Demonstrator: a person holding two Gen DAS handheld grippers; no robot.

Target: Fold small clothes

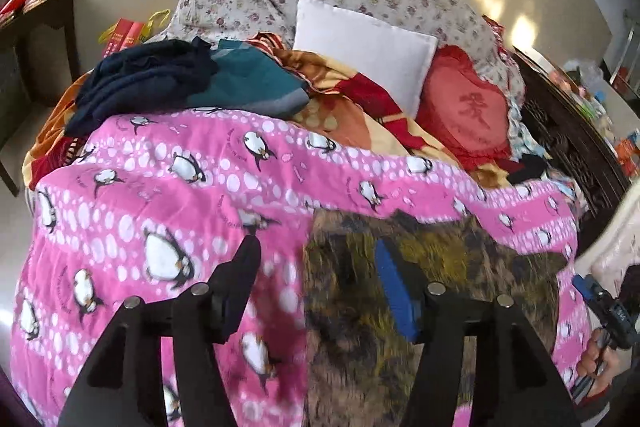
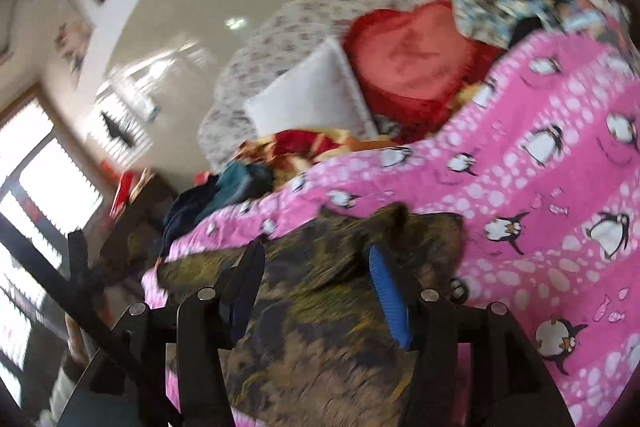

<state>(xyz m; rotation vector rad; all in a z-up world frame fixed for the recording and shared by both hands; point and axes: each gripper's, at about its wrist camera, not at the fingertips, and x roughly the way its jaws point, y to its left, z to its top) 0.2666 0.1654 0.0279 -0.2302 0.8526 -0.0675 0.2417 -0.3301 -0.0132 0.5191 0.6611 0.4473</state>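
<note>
Both the left gripper (image 1: 320,251) and right gripper (image 2: 316,259) hang spread above the brown-and-yellow patterned cloth garment (image 1: 420,307) lying on the pink penguin-print quilt (image 1: 160,195).

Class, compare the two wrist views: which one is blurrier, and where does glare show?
Right wrist view: blurrier overall, the heart cushion and camouflage garment smeared, window at left blown out. Left wrist view: sharper on the penguin blanket, garment smeared, sun patches glaring on the floor at upper right.
</note>
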